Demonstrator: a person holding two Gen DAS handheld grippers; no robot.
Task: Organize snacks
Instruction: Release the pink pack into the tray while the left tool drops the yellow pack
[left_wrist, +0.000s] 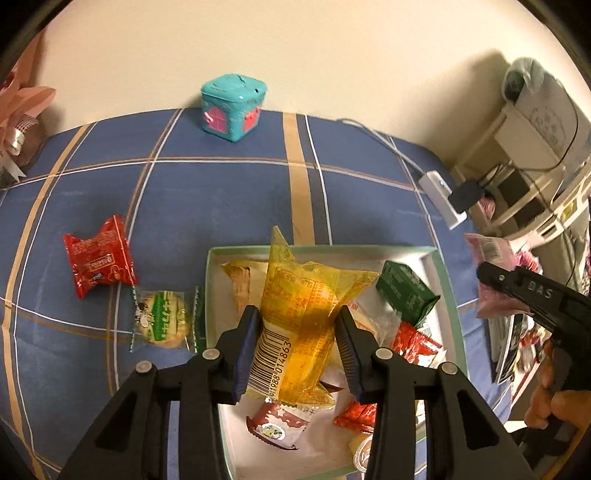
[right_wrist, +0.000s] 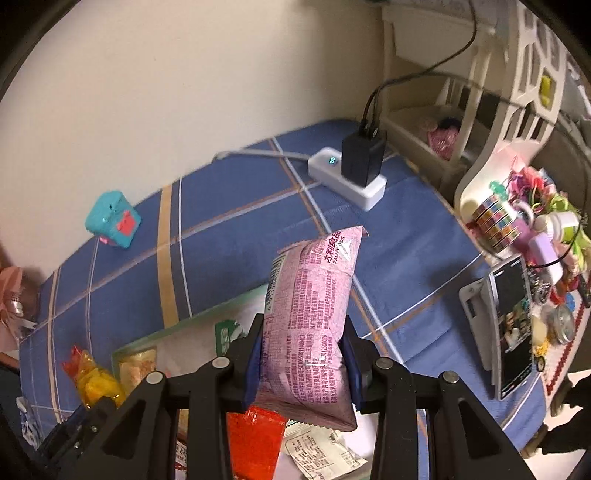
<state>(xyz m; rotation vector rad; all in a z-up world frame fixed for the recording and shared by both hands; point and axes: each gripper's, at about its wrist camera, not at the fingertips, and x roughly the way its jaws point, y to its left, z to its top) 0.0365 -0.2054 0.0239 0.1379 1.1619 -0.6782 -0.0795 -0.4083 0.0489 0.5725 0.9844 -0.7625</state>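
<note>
My left gripper (left_wrist: 300, 332) is shut on a yellow snack packet (left_wrist: 295, 332) and holds it above an open white box (left_wrist: 448, 291) that holds several snacks. My right gripper (right_wrist: 303, 354) is shut on a pink snack packet (right_wrist: 314, 314), held above the box's right side (right_wrist: 166, 332); it also shows in the left wrist view (left_wrist: 491, 280). A red packet (left_wrist: 98, 258) and a clear-wrapped green-and-white biscuit (left_wrist: 162, 319) lie on the blue plaid cloth (left_wrist: 221, 192) left of the box.
A teal toy box (left_wrist: 232, 107) stands at the back by the wall. A white power strip (right_wrist: 347, 181) with a black charger (right_wrist: 362, 155) lies at the back right. A cluttered shelf (right_wrist: 517, 229) and a phone (right_wrist: 513, 325) are at the right. A pink ribbon item (left_wrist: 18, 110) is far left.
</note>
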